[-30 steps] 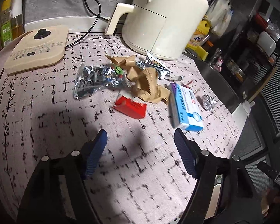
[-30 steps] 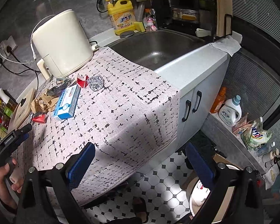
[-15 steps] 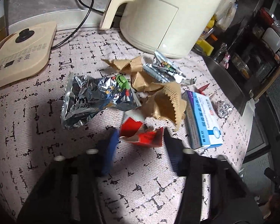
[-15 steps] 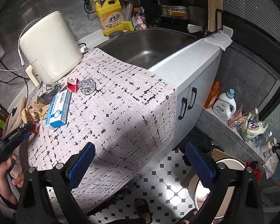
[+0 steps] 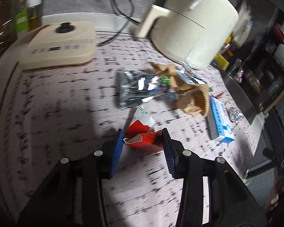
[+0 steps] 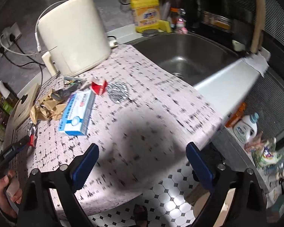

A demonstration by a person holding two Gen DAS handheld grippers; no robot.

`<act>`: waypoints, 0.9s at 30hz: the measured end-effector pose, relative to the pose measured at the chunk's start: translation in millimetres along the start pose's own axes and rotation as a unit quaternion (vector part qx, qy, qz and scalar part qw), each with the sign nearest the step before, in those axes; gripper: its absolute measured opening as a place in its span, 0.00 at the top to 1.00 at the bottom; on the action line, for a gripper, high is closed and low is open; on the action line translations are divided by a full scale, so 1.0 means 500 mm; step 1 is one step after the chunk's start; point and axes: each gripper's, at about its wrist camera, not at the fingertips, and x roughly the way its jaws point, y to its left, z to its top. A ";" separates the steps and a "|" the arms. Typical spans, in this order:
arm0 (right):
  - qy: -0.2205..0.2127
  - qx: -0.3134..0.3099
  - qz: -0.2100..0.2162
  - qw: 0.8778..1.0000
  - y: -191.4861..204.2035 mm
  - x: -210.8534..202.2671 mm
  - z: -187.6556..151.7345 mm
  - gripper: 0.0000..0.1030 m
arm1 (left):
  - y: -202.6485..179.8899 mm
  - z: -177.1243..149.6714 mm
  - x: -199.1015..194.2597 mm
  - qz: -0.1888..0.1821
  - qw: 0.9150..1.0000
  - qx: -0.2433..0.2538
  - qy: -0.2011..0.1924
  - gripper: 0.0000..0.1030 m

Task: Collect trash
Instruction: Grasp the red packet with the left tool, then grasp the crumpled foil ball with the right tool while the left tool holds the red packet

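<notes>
A torn red carton (image 5: 143, 139) is being gripped between the blue pads of the left gripper (image 5: 143, 141), which a second ago was hanging wide open, short of the litter on the patterned desk (image 5: 66, 113). The carton, then lying flat on the cloth, is now being held at the near edge of the pile, apparently lifted clear, though motion blur is making that hard to confirm. The first piece of trash is thus judged to be secured. Still lying beyond it are a foil wrapper (image 5: 140, 90), crumpled brown paper (image 5: 193, 98) and, to the right, a blue-and-white box (image 5: 219, 121). The right gripper (image 6: 142, 168) is being kept wide open and empty over the desk's near edge, closer to the box than before.
</notes>
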 end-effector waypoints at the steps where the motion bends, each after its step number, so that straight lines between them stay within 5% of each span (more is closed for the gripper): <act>1: 0.000 -0.008 0.006 1.000 0.011 0.009 0.010 0.18 | 0.015 -0.003 -0.010 0.007 1.000 -0.009 -0.002 0.60; 17: -0.001 -0.055 0.038 0.998 0.096 0.166 0.140 0.28 | 0.156 -0.061 -0.142 0.094 0.992 -0.078 -0.031 0.60; 19: 0.004 -0.046 0.032 0.998 0.092 0.192 0.152 0.33 | 0.159 -0.065 -0.151 0.094 0.992 -0.081 -0.036 0.60; 22: 0.024 -0.039 0.039 0.998 0.089 0.221 0.156 0.63 | 0.165 -0.069 -0.162 0.093 0.990 -0.093 -0.043 0.60; 27: 0.030 -0.061 0.042 0.997 0.103 0.205 0.136 0.66 | 0.163 -0.069 -0.168 0.088 0.990 -0.095 -0.049 0.60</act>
